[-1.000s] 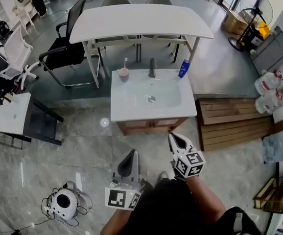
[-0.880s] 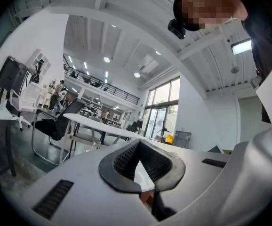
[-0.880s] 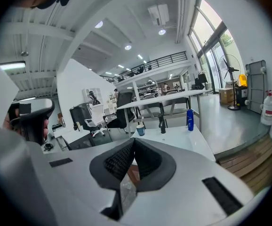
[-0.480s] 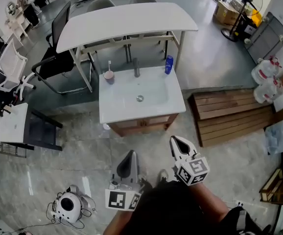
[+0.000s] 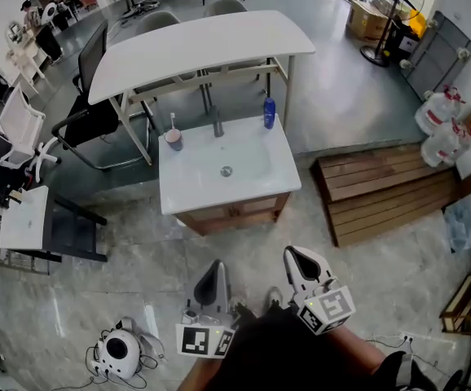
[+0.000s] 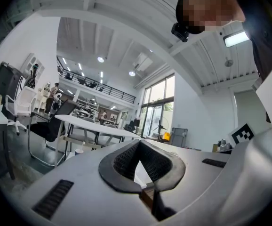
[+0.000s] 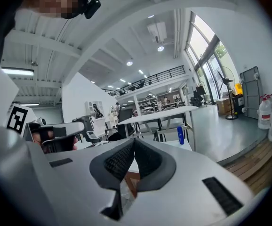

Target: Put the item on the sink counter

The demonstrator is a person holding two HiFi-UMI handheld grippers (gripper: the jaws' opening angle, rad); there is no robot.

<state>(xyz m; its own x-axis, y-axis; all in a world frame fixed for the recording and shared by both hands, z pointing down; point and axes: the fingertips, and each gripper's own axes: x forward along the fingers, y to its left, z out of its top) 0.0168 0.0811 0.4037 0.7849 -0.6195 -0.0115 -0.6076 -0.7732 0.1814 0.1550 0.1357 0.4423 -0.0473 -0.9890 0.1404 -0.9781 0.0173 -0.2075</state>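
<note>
The white sink counter stands on a wooden cabinet, several steps ahead of me. Along its back edge are a pink cup with a toothbrush, a faucet and a blue bottle. My left gripper and right gripper are held low, close to the person's body, well short of the counter. Both have their jaws shut with nothing between them. The left gripper looks toward the cup. The right gripper looks toward the blue bottle.
A large white table with chairs stands right behind the sink. A black office chair is to its left. A wooden pallet and water jugs lie at the right. A small white machine with cables sits on the floor at lower left.
The sink counter now sits farther from me and more to the left in the head view. Both grippers stay shut and low near the body.
</note>
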